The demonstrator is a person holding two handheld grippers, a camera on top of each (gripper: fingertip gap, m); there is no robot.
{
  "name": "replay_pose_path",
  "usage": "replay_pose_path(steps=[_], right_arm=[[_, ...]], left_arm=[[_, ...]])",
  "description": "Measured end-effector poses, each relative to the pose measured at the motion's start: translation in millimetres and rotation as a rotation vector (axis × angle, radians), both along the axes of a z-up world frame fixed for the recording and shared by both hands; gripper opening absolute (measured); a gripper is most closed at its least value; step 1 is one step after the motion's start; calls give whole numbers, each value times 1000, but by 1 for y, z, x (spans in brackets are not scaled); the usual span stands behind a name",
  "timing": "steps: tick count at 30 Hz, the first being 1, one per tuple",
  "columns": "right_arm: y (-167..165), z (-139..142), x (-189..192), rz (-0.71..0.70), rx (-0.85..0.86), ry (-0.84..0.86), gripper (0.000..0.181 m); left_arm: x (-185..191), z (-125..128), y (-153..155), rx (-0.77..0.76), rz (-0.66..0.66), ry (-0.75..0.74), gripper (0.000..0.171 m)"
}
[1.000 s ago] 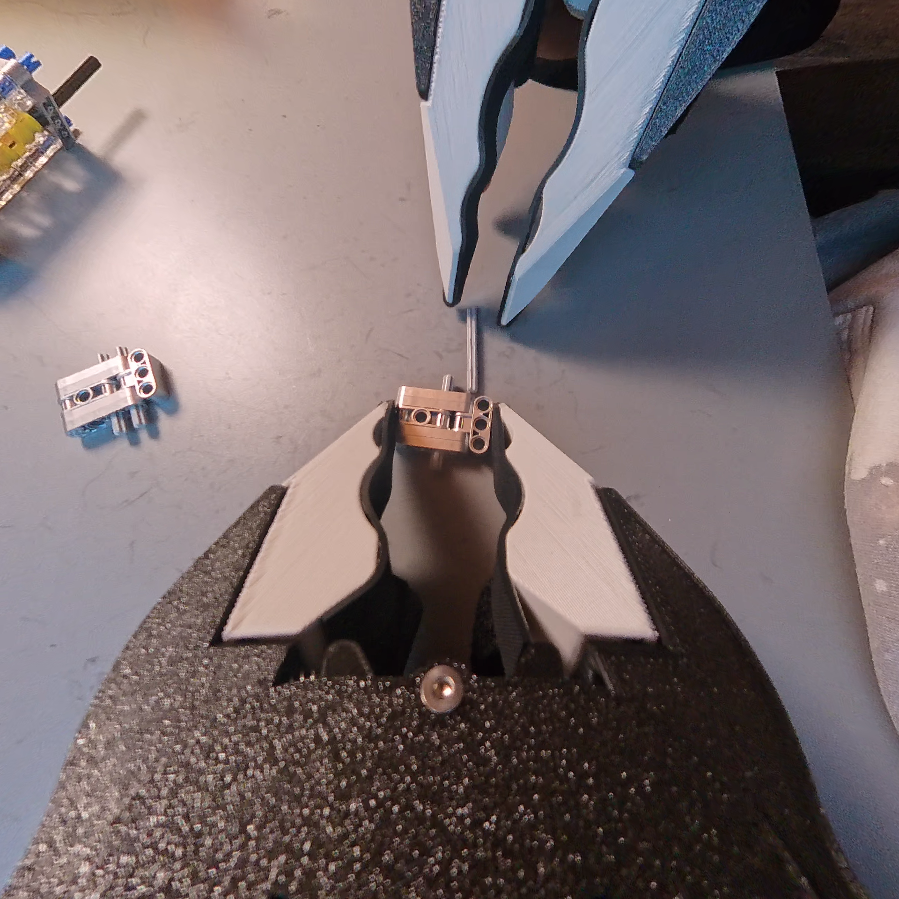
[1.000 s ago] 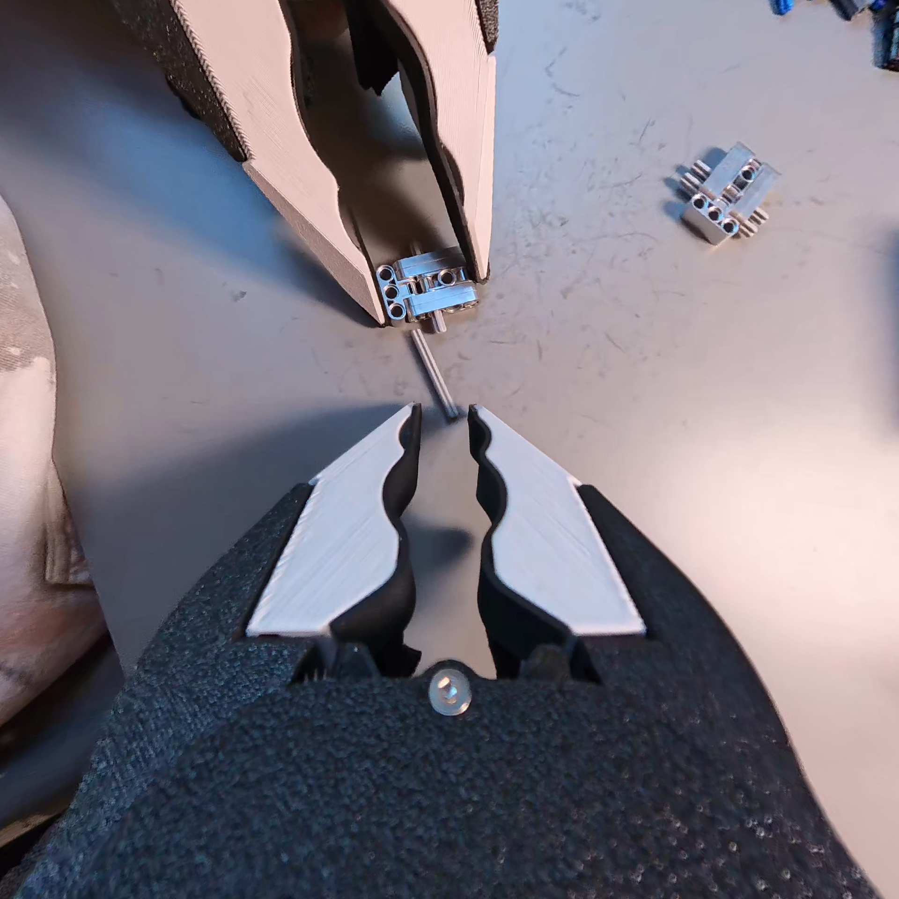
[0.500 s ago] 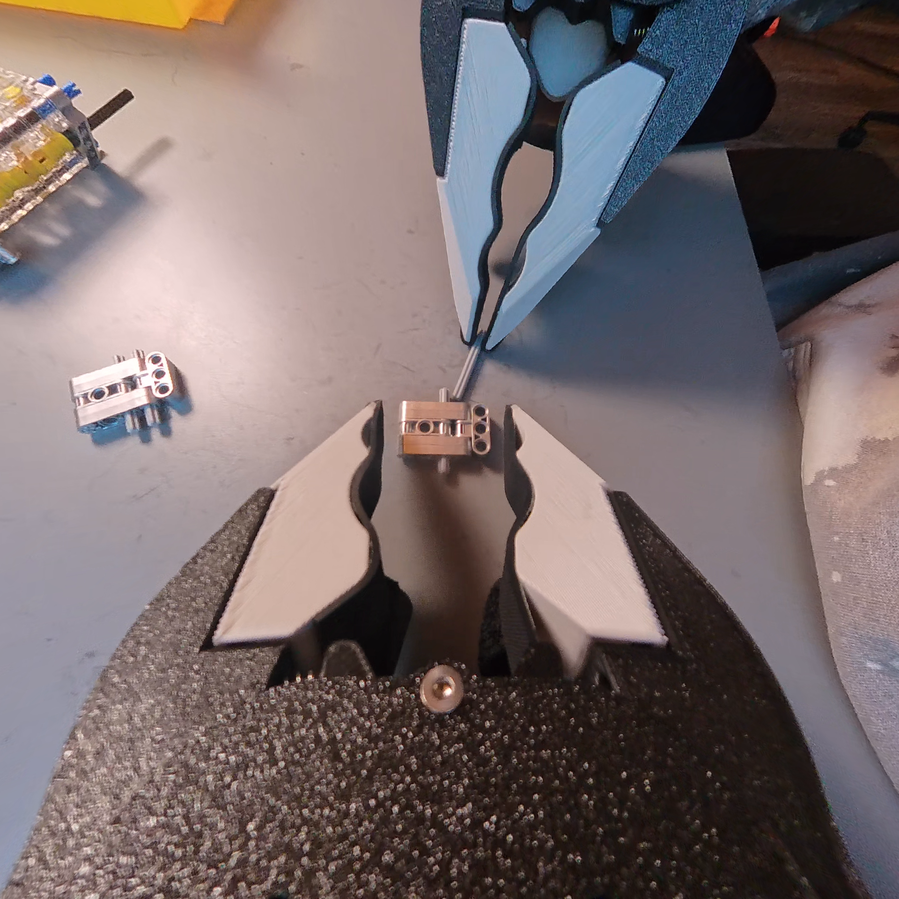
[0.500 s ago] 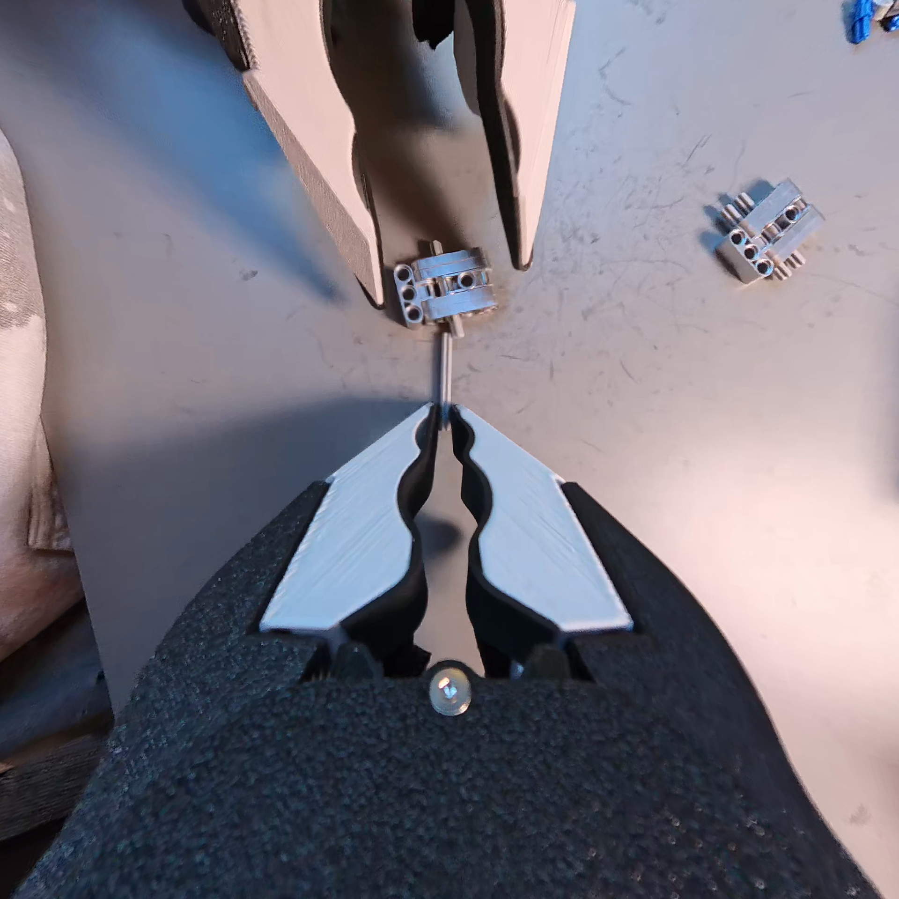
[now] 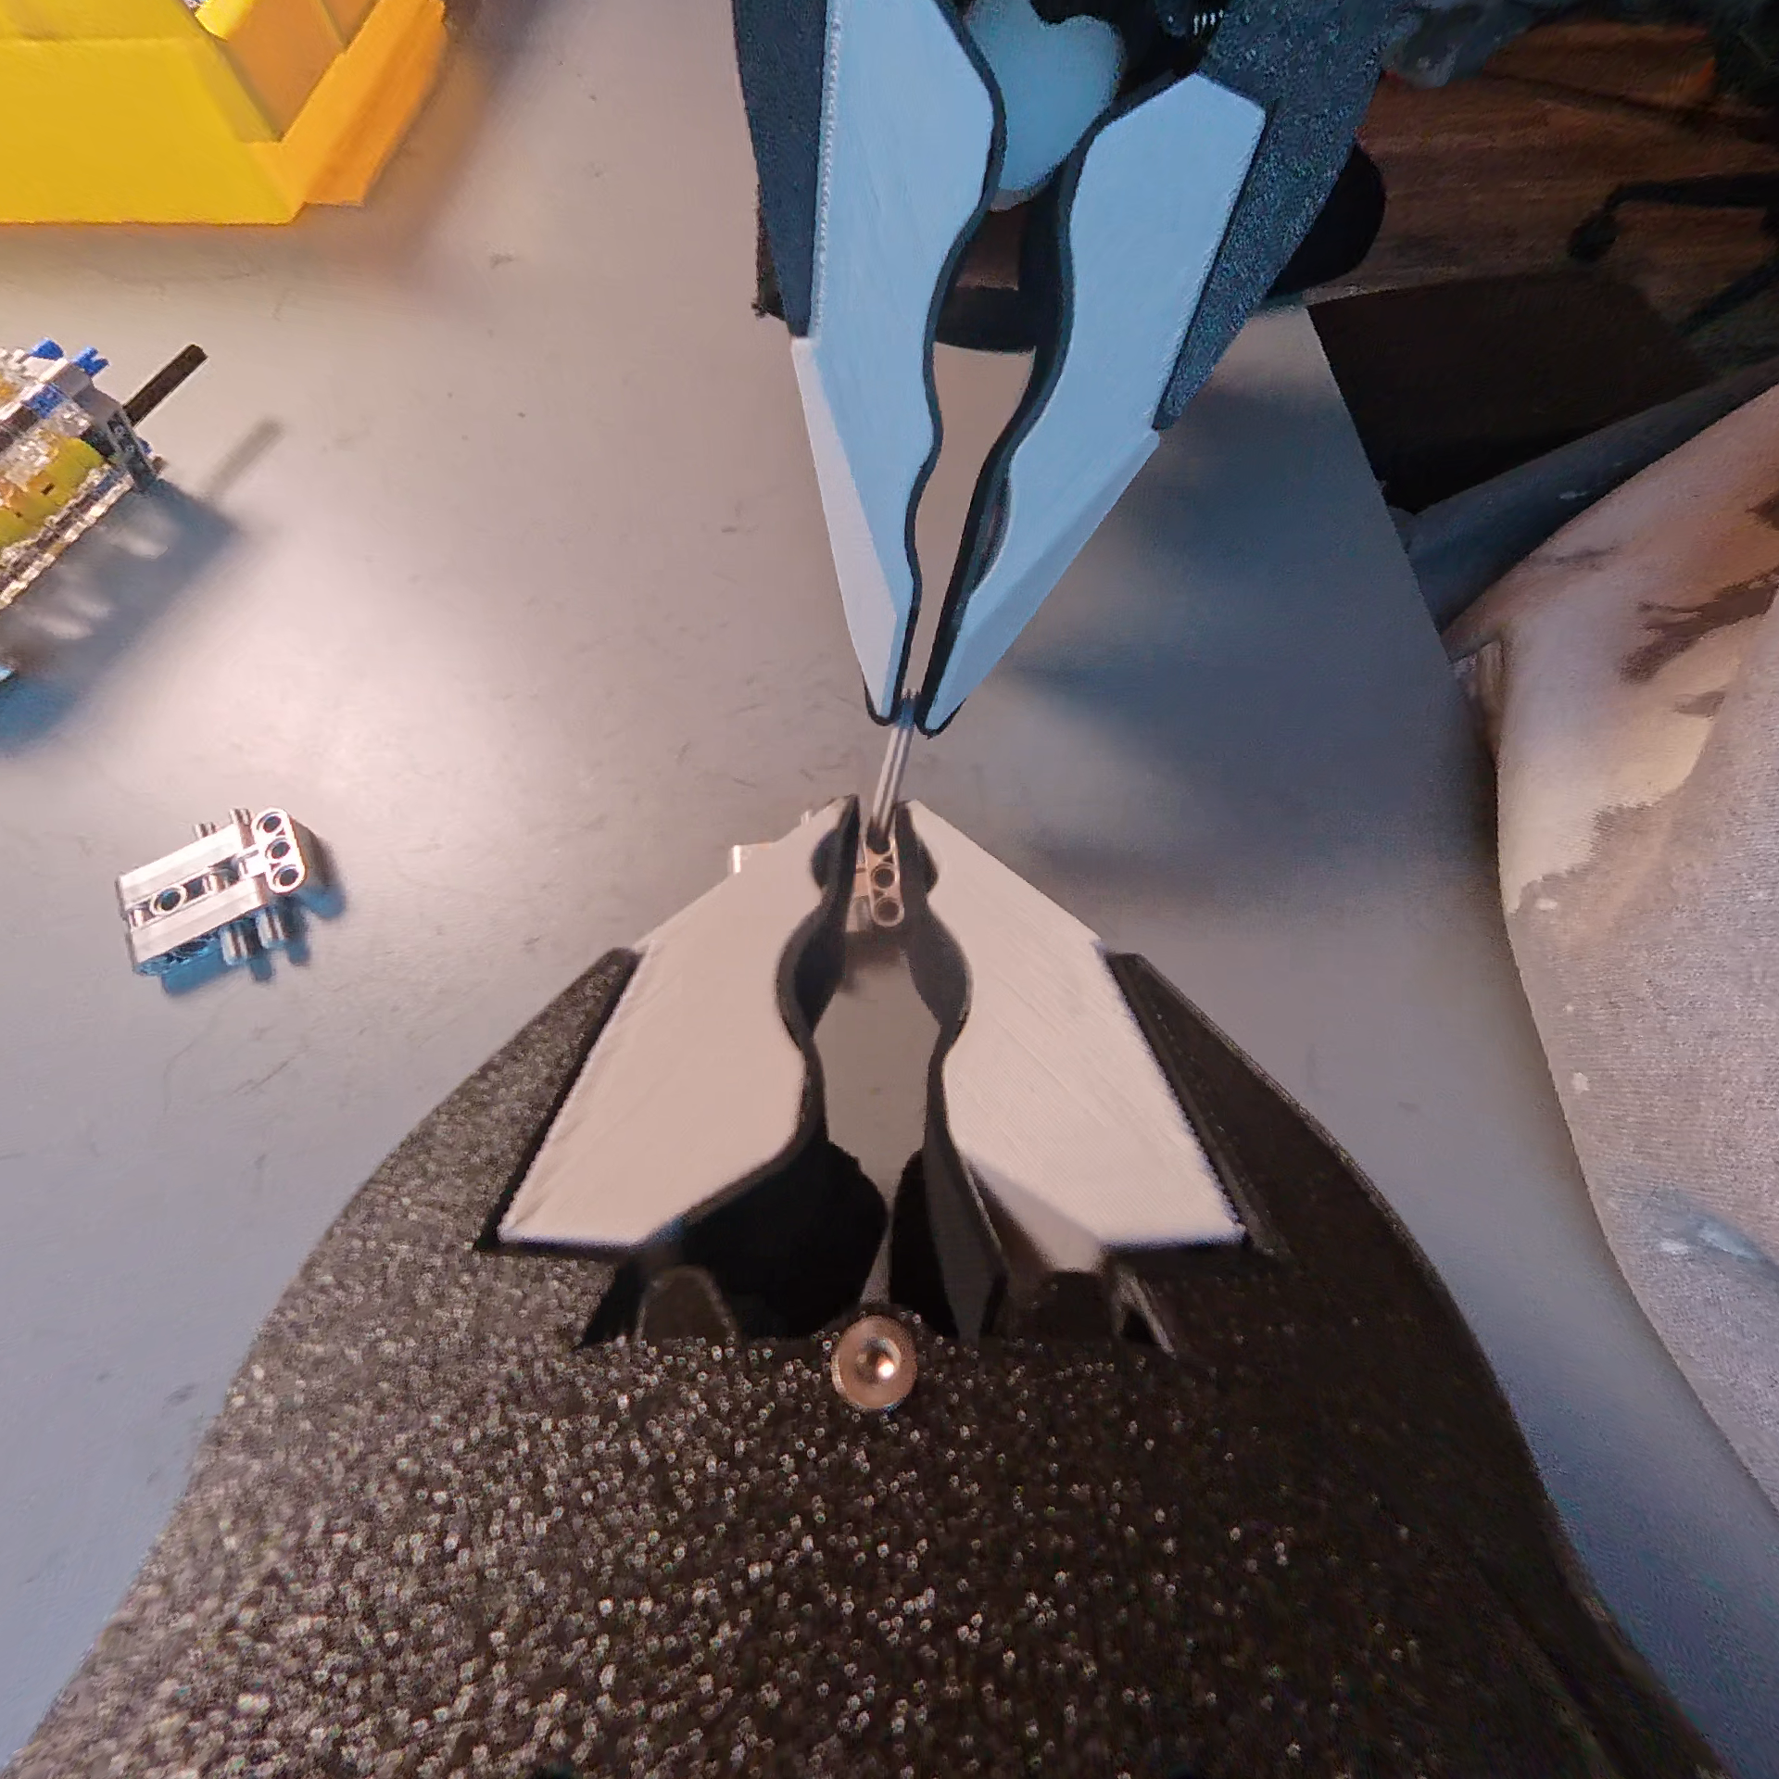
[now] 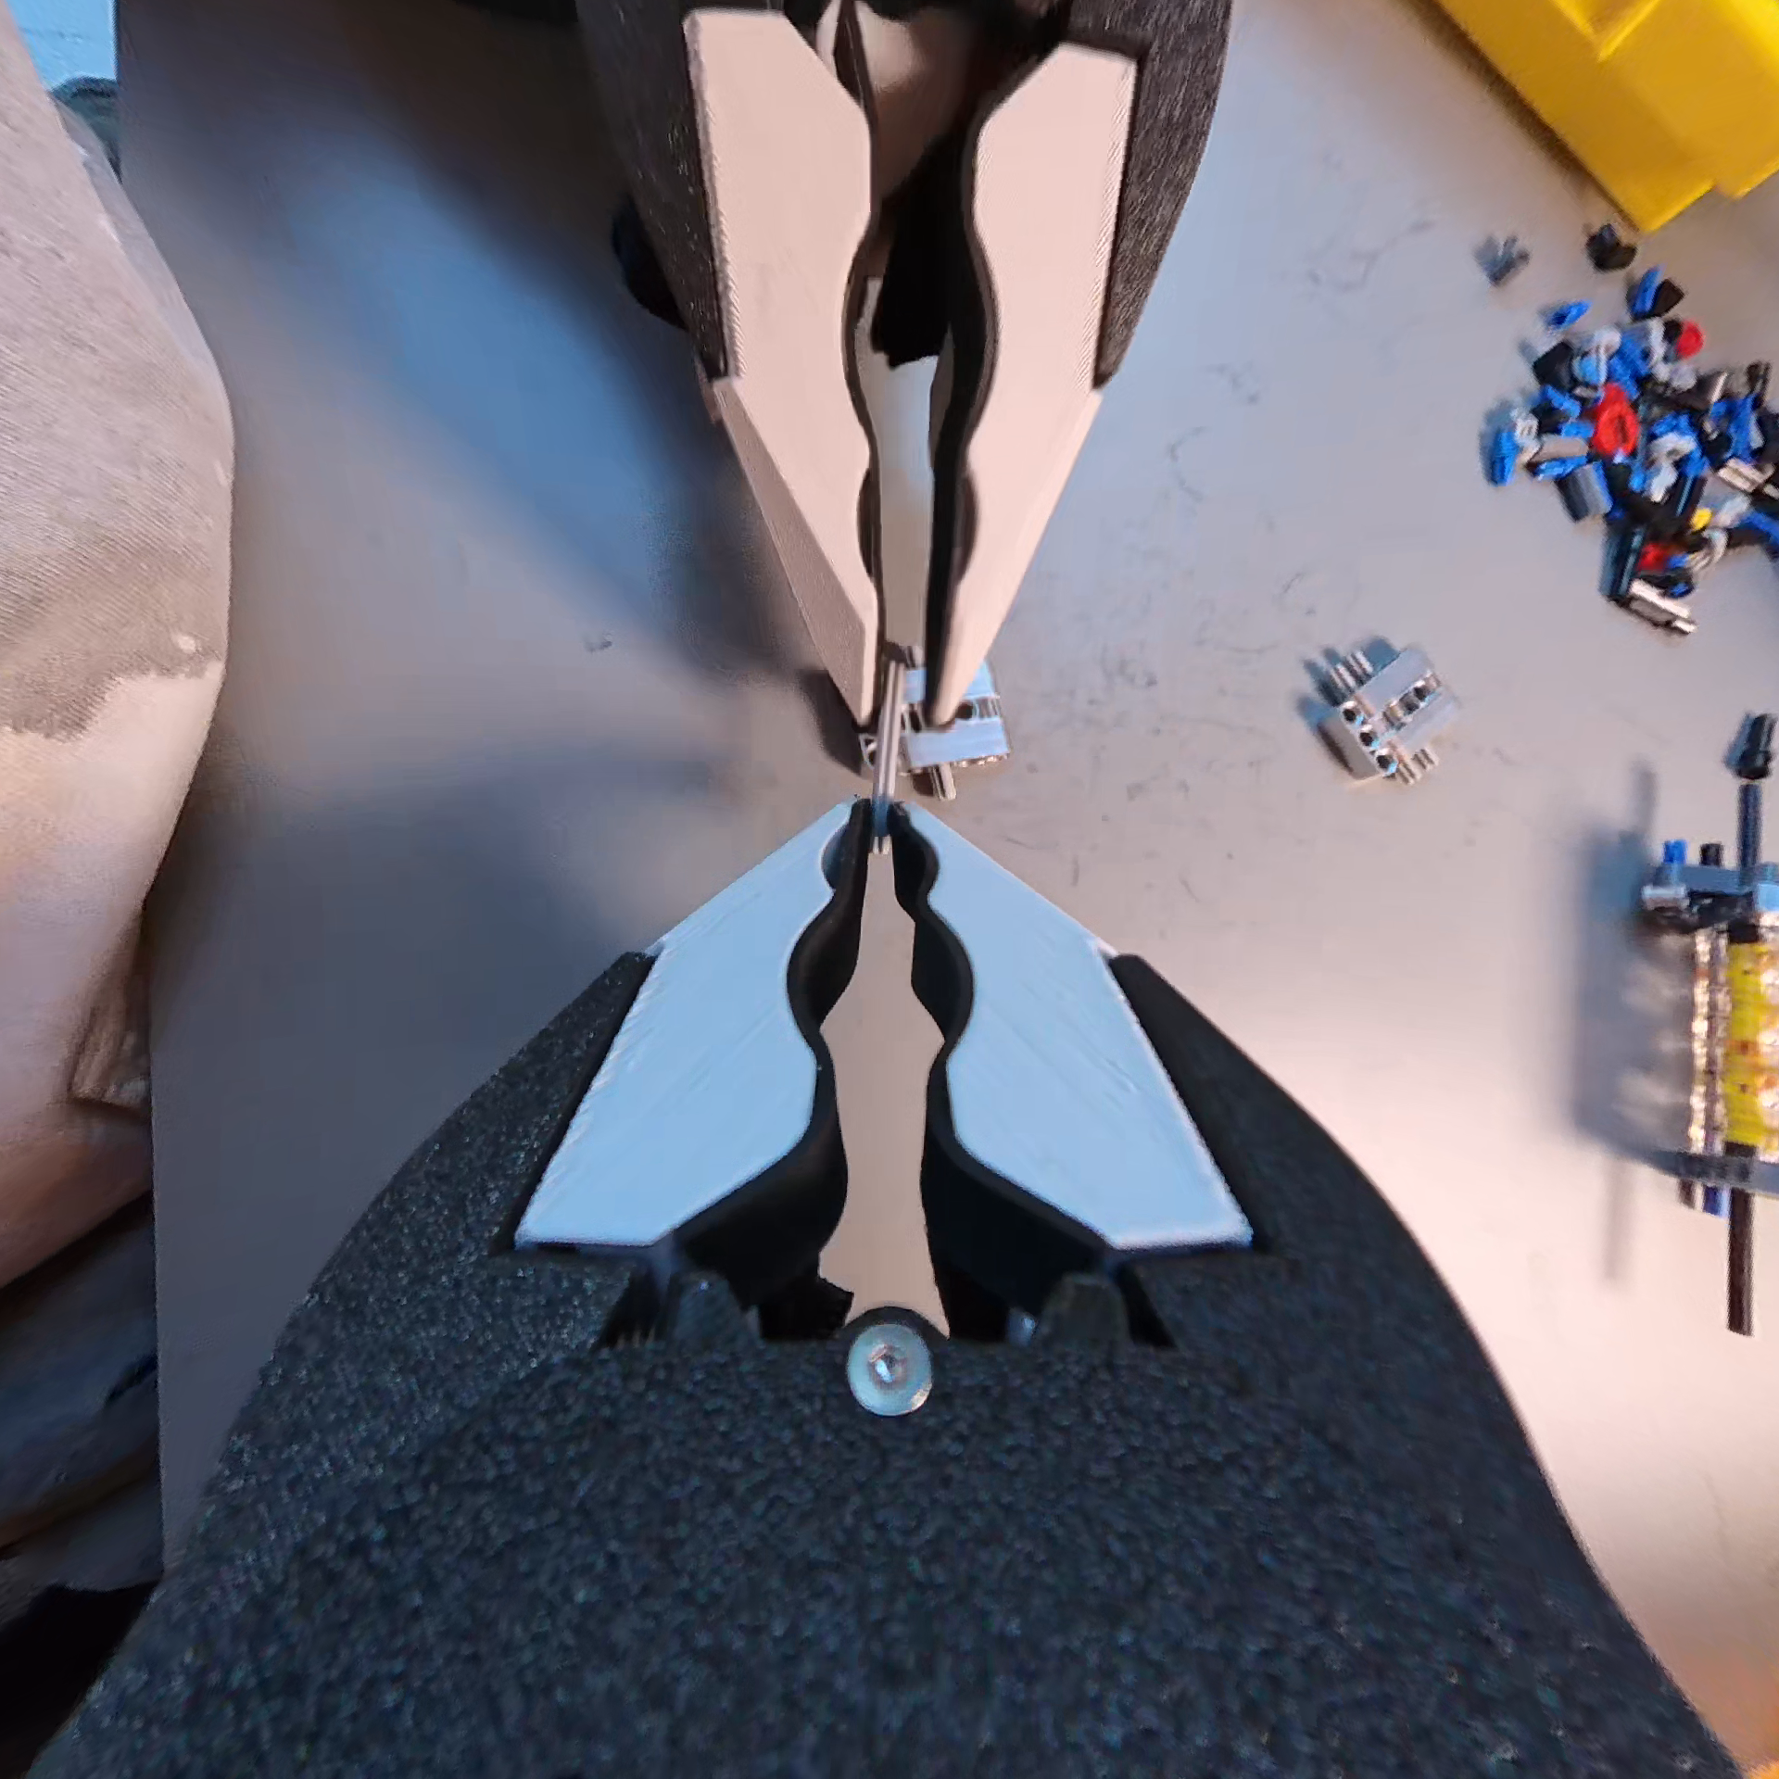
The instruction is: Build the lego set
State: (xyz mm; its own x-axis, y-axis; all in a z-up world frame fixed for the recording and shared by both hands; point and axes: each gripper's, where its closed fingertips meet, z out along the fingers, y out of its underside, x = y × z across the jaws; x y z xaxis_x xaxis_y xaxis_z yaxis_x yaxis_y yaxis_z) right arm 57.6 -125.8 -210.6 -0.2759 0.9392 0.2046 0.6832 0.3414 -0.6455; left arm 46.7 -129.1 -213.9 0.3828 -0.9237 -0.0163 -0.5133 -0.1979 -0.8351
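Observation:
My left gripper (image 5: 881,813) is shut on a small grey pin-hole brick assembly (image 5: 884,890), held end-on between its tips. A thin grey axle (image 5: 890,765) runs from the assembly to my right gripper (image 5: 905,717), which comes in from the top and is shut on the axle's far end. In the right wrist view my right gripper (image 6: 878,818) pinches the axle (image 6: 888,760). The left gripper (image 6: 905,693) faces it tip to tip, with the assembly (image 6: 963,741) sticking out to the right. Both are above the grey table (image 5: 481,578).
A second grey assembly (image 5: 217,890) lies on the table to the left; it also shows in the right wrist view (image 6: 1381,717). A yellow bin (image 5: 193,106), a yellow-and-grey build (image 6: 1723,1020) and a pile of small blue, black and red pieces (image 6: 1656,452) lie farther off. A person's pale clothing (image 5: 1637,866) is past the table edge. Both grippers' tips are close together, under 4 cm apart.
My left gripper opened, then shut again on the assembly, which now sits end-on. My right gripper shut on the axle. Both grippers have risen from the table.

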Motion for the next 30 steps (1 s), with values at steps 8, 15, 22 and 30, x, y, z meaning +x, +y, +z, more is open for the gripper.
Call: replay_pose_path(steps=[8,15,22,30], right_arm=[[0,13,-2,-45,-106,87,3],[-5,33,-1,-94,-408,190,7],[-2,33,2,-99,-433,183,4],[-1,33,2,-106,-467,180,4]], left_arm=[[2,13,-3,110,-35,4,1],[6,30,-3,316,-43,21,1],[4,37,-2,390,-37,32,1],[4,32,-2,405,-41,69,1]])
